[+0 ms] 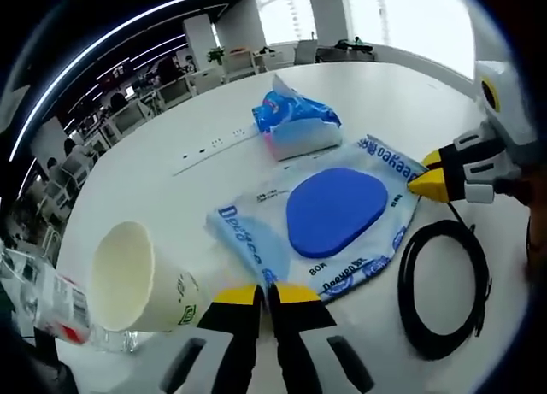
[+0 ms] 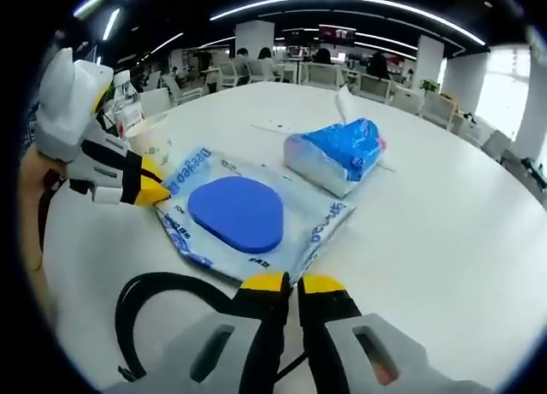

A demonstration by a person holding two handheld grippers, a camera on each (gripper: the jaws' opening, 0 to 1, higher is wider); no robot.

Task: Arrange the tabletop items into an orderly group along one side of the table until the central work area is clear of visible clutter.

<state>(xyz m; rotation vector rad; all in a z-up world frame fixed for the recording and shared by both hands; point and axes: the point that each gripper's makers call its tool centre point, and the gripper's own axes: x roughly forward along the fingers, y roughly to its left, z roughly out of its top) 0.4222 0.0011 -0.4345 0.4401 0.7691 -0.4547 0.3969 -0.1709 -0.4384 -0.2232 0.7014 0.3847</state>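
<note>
In the left gripper view, the left gripper (image 1: 267,293) has its yellow-tipped jaws drawn almost together on the near edge of a flat blue-printed wipes pack (image 1: 318,232). A paper cup (image 1: 137,279) lies tipped just beside it, next to a clear plastic bottle (image 1: 51,304). The right gripper (image 2: 289,283), jaws nearly together, pinches the pack's opposite edge, touching a coiled black cable (image 2: 162,313). A blue tissue pack (image 2: 338,155) sits beyond the wipes on the round white table (image 2: 444,232).

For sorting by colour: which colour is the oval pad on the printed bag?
Solid blue pad; left gripper view shows it best.
</note>
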